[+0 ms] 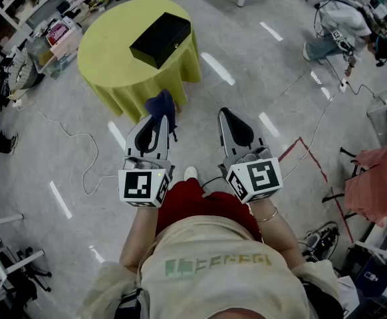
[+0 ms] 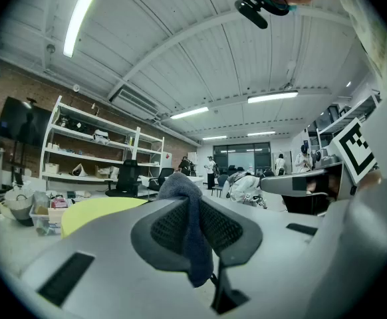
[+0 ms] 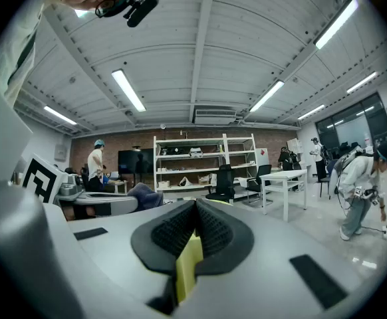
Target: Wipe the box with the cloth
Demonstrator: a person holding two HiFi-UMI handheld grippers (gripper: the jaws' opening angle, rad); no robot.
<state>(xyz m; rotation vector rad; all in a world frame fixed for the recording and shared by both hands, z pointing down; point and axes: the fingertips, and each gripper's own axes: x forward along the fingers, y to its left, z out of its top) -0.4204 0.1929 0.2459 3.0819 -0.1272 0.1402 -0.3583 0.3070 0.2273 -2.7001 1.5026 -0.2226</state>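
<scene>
Your left gripper (image 1: 153, 127) pinches the soft, limp cloth (image 2: 193, 238), which droops between its jaws, right gripper (image 1: 235, 128) is closed and empty, and the box (image 1: 160, 38), rigid-looking, sits well ahead of both, so brace its edge.

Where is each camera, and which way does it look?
Head view: on the person's head, looking down at table, box, forearms, left gripper, right gripper.
Left gripper view: on left gripper, looking past jaws shut on cloth; right gripper's cube shows.
Right gripper view: on right gripper, looking past shut jaws; left gripper shows.
Shared: both gripper views see the shelves.
</scene>
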